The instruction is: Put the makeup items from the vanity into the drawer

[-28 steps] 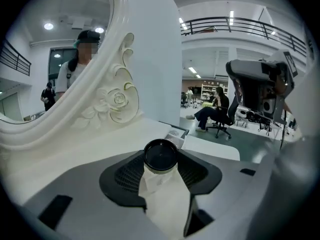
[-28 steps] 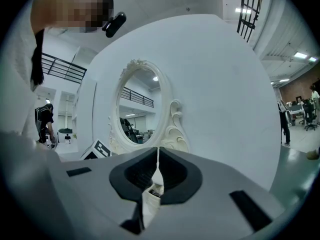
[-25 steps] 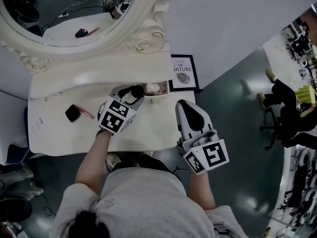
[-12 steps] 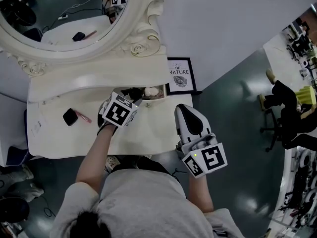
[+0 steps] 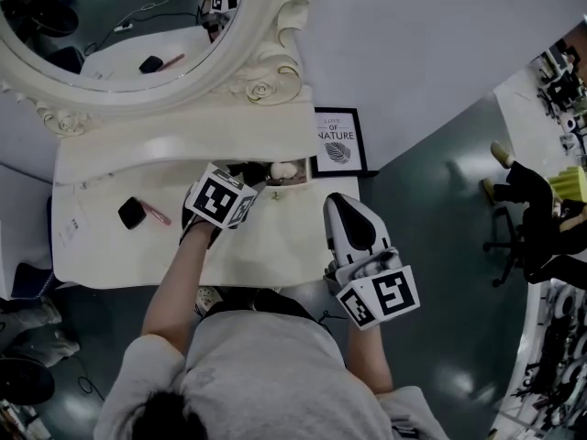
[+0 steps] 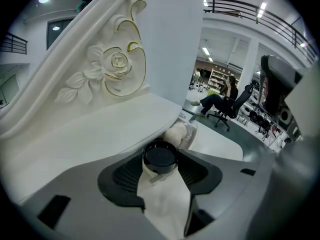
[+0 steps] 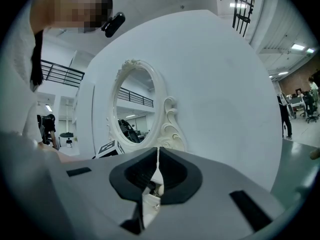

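Two tongs working: left tongs [image 5: 250, 172] pinch a round black jar [image 6: 160, 155], lid facing up, at the open drawer [image 5: 293, 182], while right tongs [image 7: 157, 172] hang pressed together, empty, by the bench [image 5: 275, 238] edge.

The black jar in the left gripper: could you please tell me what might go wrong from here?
1. The left gripper holds the black jar only near its jaw tips, so it might slip before release.
2. A pale puff already lies in the drawer just ahead; the jar could land on it and tip.
3. The shelf overhangs the drawer, so the gripper may knock it.
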A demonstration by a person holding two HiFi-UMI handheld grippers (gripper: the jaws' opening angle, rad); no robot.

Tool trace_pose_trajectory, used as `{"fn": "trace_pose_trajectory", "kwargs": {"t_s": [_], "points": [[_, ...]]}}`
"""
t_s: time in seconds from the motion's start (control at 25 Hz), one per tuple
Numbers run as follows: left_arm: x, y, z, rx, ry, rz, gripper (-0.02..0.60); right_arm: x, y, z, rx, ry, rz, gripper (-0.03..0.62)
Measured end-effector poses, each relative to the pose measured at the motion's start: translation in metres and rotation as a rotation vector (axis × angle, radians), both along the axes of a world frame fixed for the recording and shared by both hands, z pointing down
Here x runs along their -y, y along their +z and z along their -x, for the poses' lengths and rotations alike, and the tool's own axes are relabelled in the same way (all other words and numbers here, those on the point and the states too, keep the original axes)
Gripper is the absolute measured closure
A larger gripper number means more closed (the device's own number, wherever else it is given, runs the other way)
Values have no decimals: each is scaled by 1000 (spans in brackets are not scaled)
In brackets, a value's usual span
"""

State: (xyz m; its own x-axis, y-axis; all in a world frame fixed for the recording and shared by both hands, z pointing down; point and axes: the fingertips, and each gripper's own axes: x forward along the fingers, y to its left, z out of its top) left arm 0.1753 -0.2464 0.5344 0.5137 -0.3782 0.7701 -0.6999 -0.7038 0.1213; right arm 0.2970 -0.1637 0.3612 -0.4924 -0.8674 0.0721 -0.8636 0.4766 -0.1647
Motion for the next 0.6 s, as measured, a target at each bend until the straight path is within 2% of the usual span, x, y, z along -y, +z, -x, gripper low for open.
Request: {"fn": "trace_pose_trajectory", "kwargs": {"t_s": [0.2, 0.4, 0.48, 0.6], "points": [[-1, 0, 3, -45, -38, -5, 351, 1, 0, 1, 3, -8, -3, 566], [-6, -7, 7, -69, -64, -45, 354, 3, 0, 0, 7, -11, -7, 566], [-7, -10, 7, -93, -79, -54, 395, 3, 0, -2, 12, -10, -9, 566], [-6, -8, 5, -107, -87, -44, 399, 4, -1, -3, 18, -11, -11, 566]]}}
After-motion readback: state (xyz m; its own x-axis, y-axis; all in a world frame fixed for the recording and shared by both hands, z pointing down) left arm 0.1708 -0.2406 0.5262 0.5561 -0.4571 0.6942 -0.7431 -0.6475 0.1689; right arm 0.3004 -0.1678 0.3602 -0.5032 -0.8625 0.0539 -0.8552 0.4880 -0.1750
